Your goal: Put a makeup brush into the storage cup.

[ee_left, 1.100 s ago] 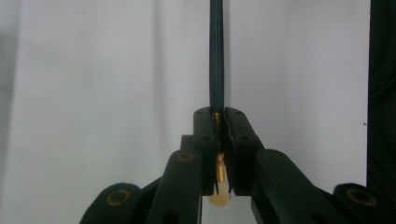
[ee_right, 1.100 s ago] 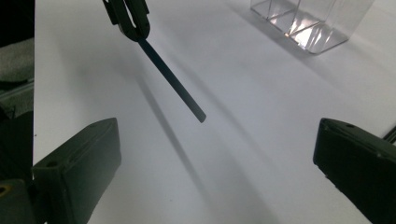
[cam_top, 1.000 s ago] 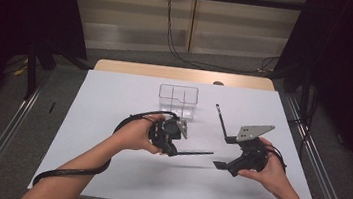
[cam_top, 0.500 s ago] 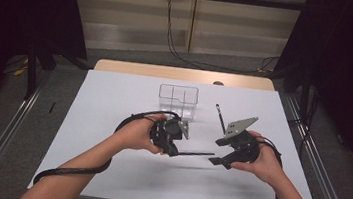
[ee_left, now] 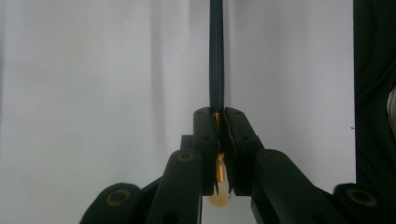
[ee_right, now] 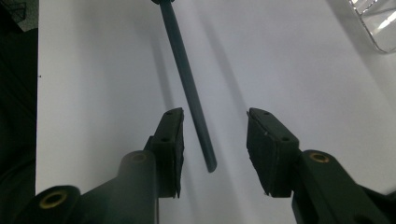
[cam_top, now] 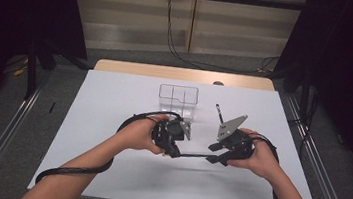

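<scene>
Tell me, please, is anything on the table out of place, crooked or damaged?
Nothing looks damaged or spilled. The left claw is shut on a dark pencil, held level above the table. Its free end lies between the right claw's jaws, which have just been closing but do not touch it. A second pencil lies beside the clear box.

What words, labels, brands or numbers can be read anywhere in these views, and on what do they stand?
None can be read.
Pen: dark barrel, no print legible in either gripper view.
Clear container: no label shows.
Left gripper and right gripper: black jaws, plain, no marking.
Second pen: too small to tell.
White table: bare of print.
</scene>
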`<state>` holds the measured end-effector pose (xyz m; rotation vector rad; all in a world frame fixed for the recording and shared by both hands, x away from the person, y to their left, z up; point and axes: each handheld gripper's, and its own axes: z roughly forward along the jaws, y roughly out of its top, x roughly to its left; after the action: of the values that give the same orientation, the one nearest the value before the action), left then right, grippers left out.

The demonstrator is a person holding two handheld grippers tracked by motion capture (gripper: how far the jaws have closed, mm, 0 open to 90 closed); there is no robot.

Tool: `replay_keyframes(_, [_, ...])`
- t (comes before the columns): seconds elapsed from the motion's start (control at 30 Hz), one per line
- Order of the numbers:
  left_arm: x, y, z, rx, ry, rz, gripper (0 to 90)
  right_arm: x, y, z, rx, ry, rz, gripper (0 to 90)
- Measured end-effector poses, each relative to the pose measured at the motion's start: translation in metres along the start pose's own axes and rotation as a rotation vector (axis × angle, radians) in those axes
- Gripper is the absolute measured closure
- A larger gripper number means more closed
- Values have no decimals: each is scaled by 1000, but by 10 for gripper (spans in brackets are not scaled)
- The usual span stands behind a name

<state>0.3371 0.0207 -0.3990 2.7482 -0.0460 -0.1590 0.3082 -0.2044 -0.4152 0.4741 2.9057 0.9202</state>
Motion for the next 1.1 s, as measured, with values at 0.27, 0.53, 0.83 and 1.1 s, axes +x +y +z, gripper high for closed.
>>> replay_keyframes(0.27, [0, 2, 1, -1, -5, 7, 844, 1, 3, 3, 21, 12, -40, 667])
replay_keyframes(0.53, [-1, 2, 4, -2, -13, 9, 844, 3, 5, 9, 38, 25, -67, 681])
replay_keyframes(0.83, [1, 4, 4, -11, -37, 6, 843, 7, 11, 14, 46, 59, -102, 766])
replay_keyframes(1.1, [3, 4, 1, -34, -53, 11, 841, 8, 8, 18, 55, 96, -133, 847])
